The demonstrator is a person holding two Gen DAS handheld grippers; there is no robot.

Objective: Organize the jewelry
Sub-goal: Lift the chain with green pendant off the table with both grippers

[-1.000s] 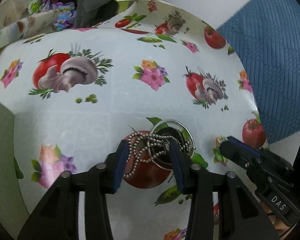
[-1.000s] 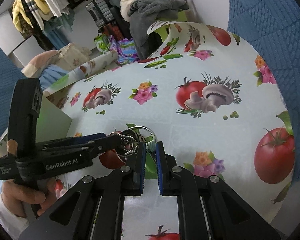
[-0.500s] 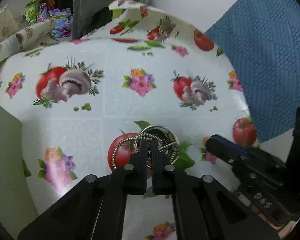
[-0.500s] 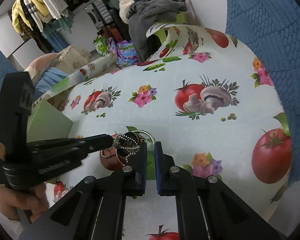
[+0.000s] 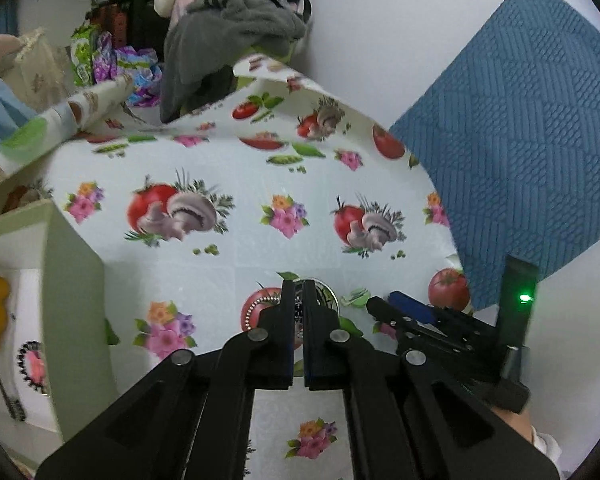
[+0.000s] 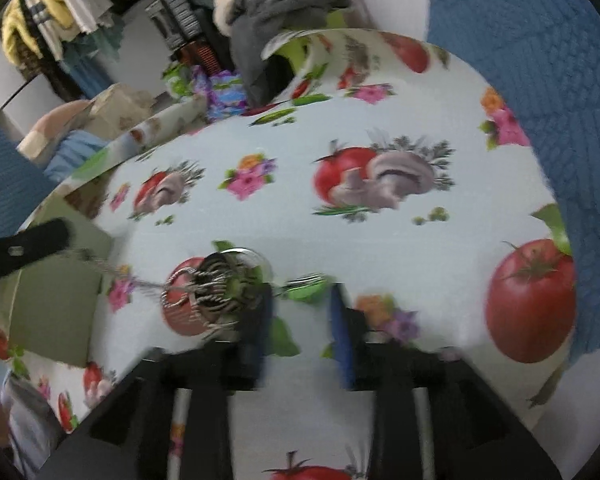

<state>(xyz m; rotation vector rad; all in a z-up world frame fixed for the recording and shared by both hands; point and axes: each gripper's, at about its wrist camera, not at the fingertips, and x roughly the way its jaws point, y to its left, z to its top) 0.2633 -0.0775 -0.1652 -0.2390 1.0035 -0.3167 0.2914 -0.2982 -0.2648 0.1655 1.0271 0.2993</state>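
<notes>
Left tool (image 5: 298,292) pressed together on the bead chain (image 6: 188,288), lifting it off the bench (image 5: 236,264) beside the metal ring (image 6: 256,260). Right tool (image 6: 302,312) opening, nothing between its jaws. Box (image 5: 32,300) at left already holding a few pieces. Left to do, apparently: carrying chain and ring over into the box.

The left gripper (image 5: 299,292), open around the bead chain (image 6: 180,292) a second ago, now pinches it shut and lifts it off the table (image 5: 228,264); the right gripper (image 6: 300,308), shut before, is opening its jaws, empty.
</notes>
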